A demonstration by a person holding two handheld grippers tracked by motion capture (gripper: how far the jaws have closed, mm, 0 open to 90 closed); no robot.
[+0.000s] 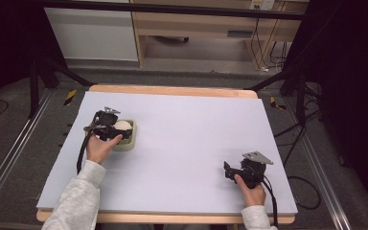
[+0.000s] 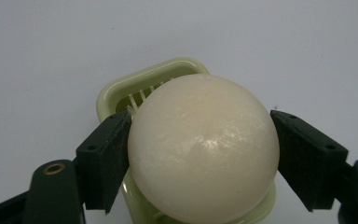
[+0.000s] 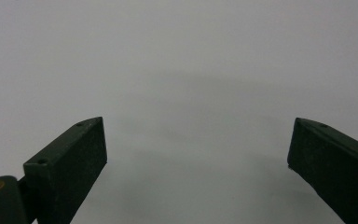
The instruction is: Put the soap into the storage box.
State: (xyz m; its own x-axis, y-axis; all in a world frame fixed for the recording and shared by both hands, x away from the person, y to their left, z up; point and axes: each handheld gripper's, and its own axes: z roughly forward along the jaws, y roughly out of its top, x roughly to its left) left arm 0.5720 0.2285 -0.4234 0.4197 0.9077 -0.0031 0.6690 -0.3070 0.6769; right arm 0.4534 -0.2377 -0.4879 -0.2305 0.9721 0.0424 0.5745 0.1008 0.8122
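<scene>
A white peeled egg (image 1: 121,125) (image 2: 204,149) rests in a pale green egg slicer (image 1: 127,143) (image 2: 121,93) on the left part of the table. My left gripper (image 1: 117,130) (image 2: 200,154) is shut on the egg, one black jaw pressing each side of it, and the egg hides most of the slicer's wire bed. My right gripper (image 1: 228,171) (image 3: 198,140) stands open low over bare table near the front right, with nothing between its jaws.
The light grey table top (image 1: 196,124) lies between the two grippers. Wooden table edges show at the back (image 1: 172,90) and front. Cables and dark frame legs (image 1: 297,96) stand on the floor to the right.
</scene>
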